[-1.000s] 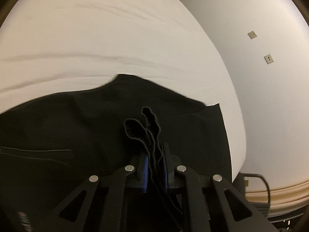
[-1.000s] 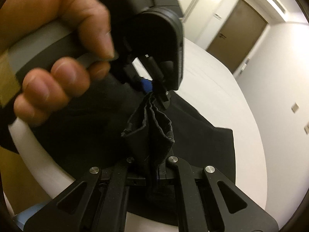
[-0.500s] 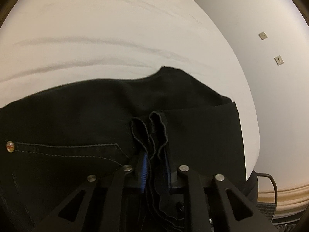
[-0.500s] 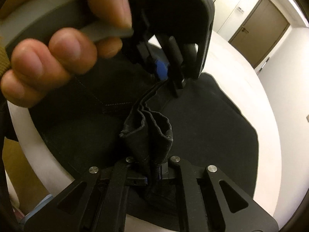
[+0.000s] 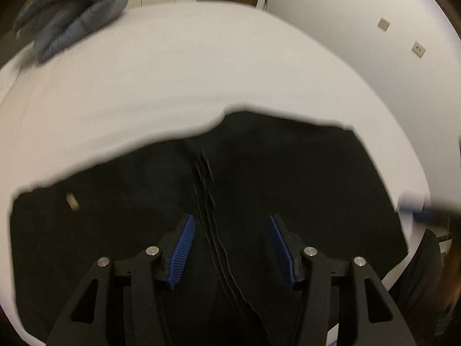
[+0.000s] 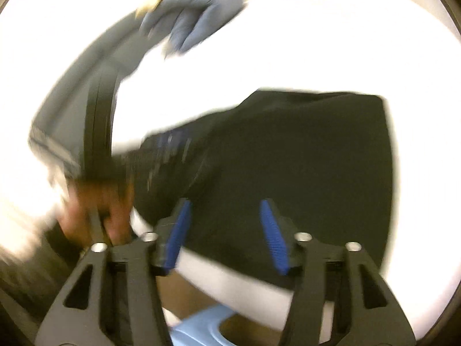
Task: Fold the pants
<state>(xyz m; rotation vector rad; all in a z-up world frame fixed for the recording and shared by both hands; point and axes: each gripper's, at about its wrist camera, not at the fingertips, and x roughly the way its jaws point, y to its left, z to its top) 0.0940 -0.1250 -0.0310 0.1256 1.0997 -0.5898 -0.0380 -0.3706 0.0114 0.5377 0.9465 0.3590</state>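
The black pants [image 5: 288,178] lie folded on the white bed [image 5: 201,72]; a metal button [image 5: 72,201] shows at their left. My left gripper [image 5: 232,220] is open just above them, with stacked cloth edges running between its blue pads. In the blurred right wrist view the pants [image 6: 288,158] lie flat near the bed's front edge. My right gripper [image 6: 224,206] is open and empty above that edge. The other gripper and the hand holding it [image 6: 95,158] are at the left.
A folded grey-blue garment [image 5: 75,11] lies at the far left of the bed; it also shows in the right wrist view [image 6: 196,11]. A white wall with sockets [image 5: 417,49] bounds the right side. A light blue object [image 6: 198,328] is on the floor below the bed edge.
Both grippers have opened and let go of the bunched black cloth. The pants now lie flat on the bed. Both cameras have swung, and the right view is motion-blurred.
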